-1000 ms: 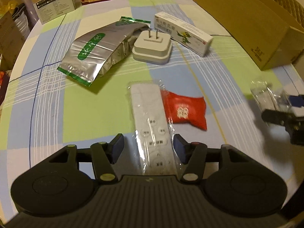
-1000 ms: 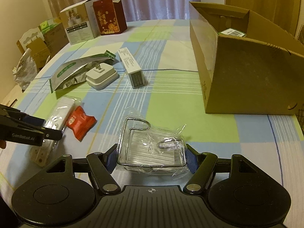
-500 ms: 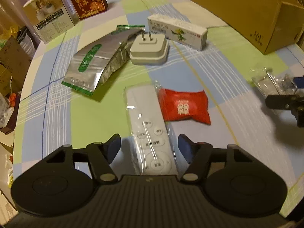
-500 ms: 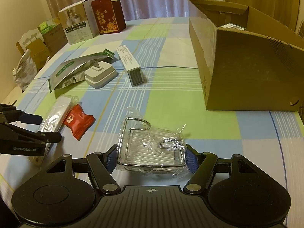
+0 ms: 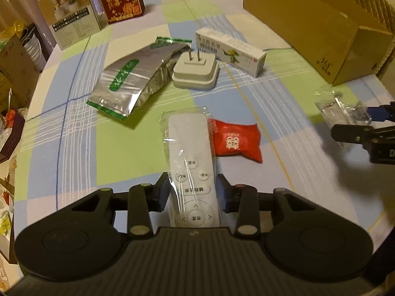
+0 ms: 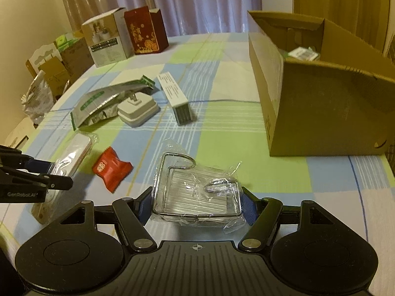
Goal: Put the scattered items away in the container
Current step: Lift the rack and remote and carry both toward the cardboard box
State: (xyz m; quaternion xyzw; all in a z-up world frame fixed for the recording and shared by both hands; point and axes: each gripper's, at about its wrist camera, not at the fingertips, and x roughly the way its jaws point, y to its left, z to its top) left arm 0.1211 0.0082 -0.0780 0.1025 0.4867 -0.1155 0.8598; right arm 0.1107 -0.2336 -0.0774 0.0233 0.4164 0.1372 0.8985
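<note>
Round table under a checked cloth (image 6: pixel 222 128) of green, blue and white; curtains behind, assorted cartons at the far edge; open cardboard box (image 6: pixel 321 113) stands on the right side, well apart from the scatter.

Left gripper (image 5: pixel 193 193): pads against both long sides of the bagged white remote (image 5: pixel 191 162), so it reads as clenched on it; remote appears just clear of the cloth in the right wrist view, not certain.

Right gripper (image 6: pixel 196 206): blue pads pressed to the sides of the bagged wire rack (image 6: pixel 197 187); grasping it, low over the table.

Progress, judged: early; the box holds at least one item, a pale printed packet (image 6: pixel 303 53) near its back wall; contents otherwise hidden.

Left on the table: foil pouch (image 5: pixel 130 79), white plug adapter (image 5: pixel 195 72) touching the pouch, ointment carton (image 5: pixel 230 50) just beside the adapter, red sachet (image 5: pixel 234 139) just beside the remote; both held items not yet at the box.
</note>
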